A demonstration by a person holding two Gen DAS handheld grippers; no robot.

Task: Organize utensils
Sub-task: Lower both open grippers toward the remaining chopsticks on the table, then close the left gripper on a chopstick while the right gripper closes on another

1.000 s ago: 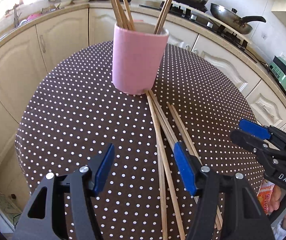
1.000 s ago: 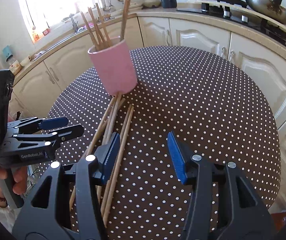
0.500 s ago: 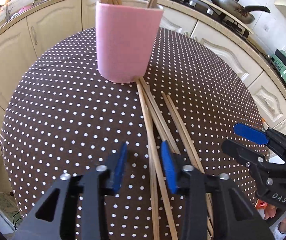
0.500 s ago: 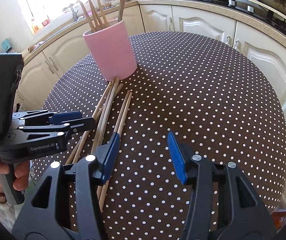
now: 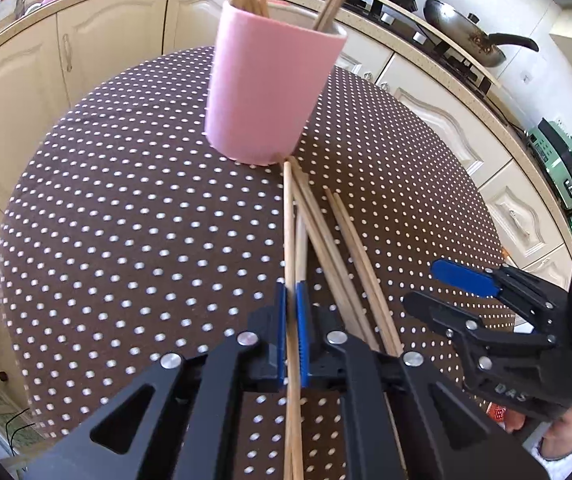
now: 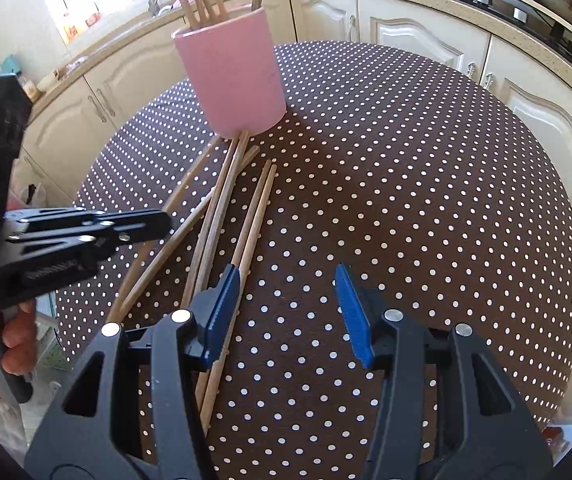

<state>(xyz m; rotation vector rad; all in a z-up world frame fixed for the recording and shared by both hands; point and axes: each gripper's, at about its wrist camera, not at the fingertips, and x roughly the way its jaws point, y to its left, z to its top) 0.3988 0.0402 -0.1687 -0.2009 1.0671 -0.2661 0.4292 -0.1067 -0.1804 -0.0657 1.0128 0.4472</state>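
Observation:
A pink cup (image 5: 270, 92) (image 6: 234, 80) holding several upright chopsticks stands on the brown polka-dot table (image 5: 126, 220) (image 6: 405, 200). Several loose wooden chopsticks (image 5: 349, 248) (image 6: 254, 216) fan out on the cloth from the cup's base toward me. My left gripper (image 5: 293, 320) is shut on one chopstick (image 5: 289, 236), whose far tip lies at the cup's foot. My right gripper (image 6: 286, 280) stands open just right of the pile with only cloth between its pads; its left finger (image 6: 222, 308) overlaps the nearest pair. Each gripper also shows in the other's view, the right gripper (image 5: 465, 292) and the left gripper (image 6: 138, 224).
Cream kitchen cabinets (image 5: 106, 52) curve around the table's far side. A frying pan (image 5: 465, 40) and a pot sit on the stove at the back right, and a green appliance (image 5: 557, 152) stands further right. A person's hand (image 6: 10, 340) grips the left tool.
The left gripper's jaws went from wide apart to clamped on a chopstick. The right gripper sank closer to the table beside the pile, its jaws unchanged.

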